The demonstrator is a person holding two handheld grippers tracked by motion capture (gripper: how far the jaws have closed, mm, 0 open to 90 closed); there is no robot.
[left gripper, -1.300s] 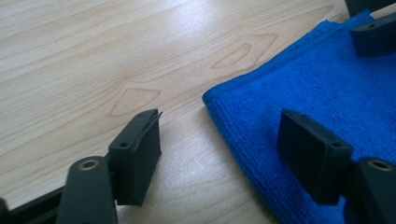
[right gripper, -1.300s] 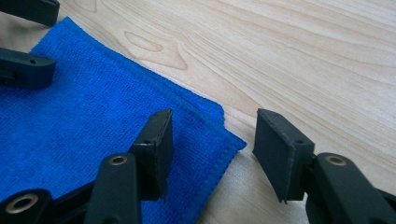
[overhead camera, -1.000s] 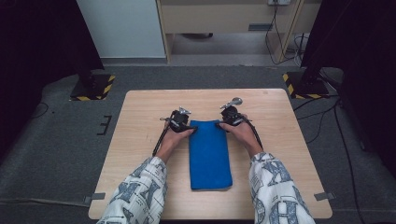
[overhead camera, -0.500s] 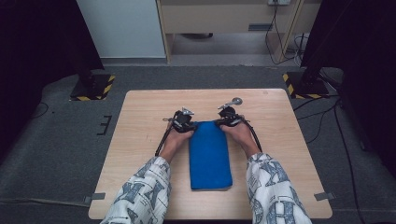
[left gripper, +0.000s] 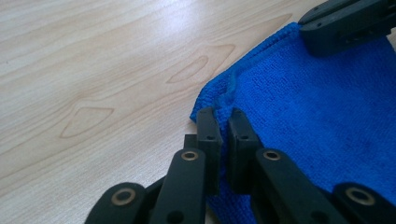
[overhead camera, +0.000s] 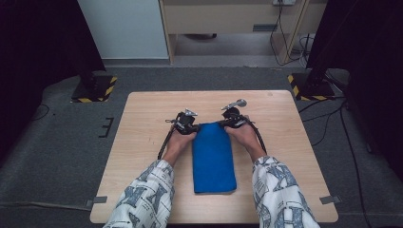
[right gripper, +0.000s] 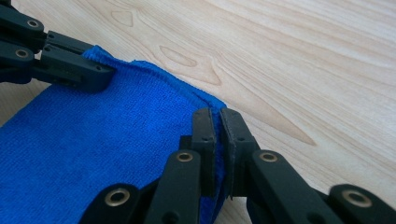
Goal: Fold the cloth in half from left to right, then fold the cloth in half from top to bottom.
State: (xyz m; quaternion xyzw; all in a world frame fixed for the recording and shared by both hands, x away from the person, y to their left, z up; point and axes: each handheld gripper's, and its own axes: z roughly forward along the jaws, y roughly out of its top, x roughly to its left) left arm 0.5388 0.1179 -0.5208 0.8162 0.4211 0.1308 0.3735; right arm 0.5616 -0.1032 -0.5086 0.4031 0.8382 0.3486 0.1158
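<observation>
You have both tongs clamped on the far corners of the folded blue cloth [overhead camera: 213, 156], which lies flat on the counter [overhead camera: 142, 137] between your forearms, its long side running back toward you. The left tongs [overhead camera: 196, 127] pinch the far-left corner and the right tongs [overhead camera: 228, 124] the far-right one; their jaws have just been closing, and now a fold of terry is caught between each pair. Gripping two matching corners this way looks meant to let you lift that far edge evenly, perhaps to fold it or spread it. The high view gives the cloth's whole outline and your level hands; the left gripper view shows the left tongs [left gripper: 223, 122] biting the bunched hem, and the right gripper view shows the right tongs [right gripper: 217, 122] nipping just the edge.
</observation>
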